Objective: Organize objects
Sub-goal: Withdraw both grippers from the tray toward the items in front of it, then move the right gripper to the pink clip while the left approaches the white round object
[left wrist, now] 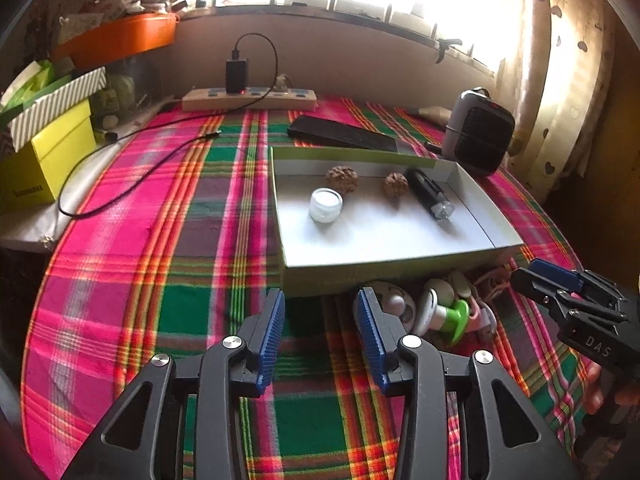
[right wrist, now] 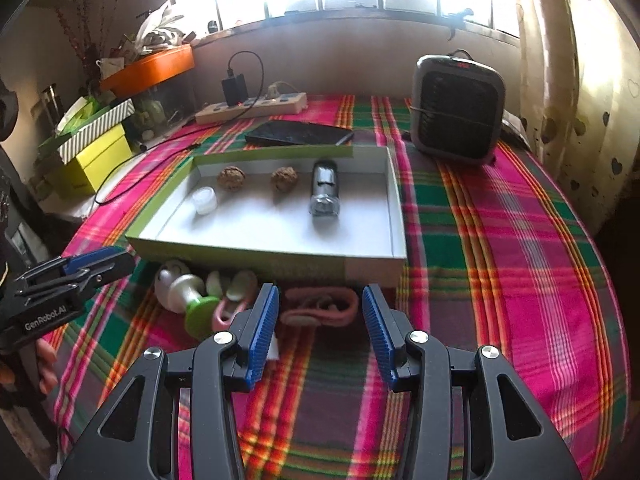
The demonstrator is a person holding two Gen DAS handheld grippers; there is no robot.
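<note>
Both grippers over plaid tablecloth (left wrist: 160,240), near side of shallow white box lid (left wrist: 384,258). Left gripper (left wrist: 320,300) fingers apart, nothing between. Right gripper (right wrist: 320,296) fingers apart, empty, pink strap (right wrist: 320,308) just ahead. In lid: small white jar (left wrist: 326,205), two walnuts (left wrist: 342,178), black cylinder (left wrist: 430,194). Mushroom toy (right wrist: 176,284), pacifiers (right wrist: 236,288) outside, against lid's near wall

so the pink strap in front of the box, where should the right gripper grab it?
Take the pink strap across its middle, coming from above. It lies flat on the cloth, its length running left to right, just ahead of the open right gripper. The narrow width should fit between the pads; the ends look bulkier.
</note>
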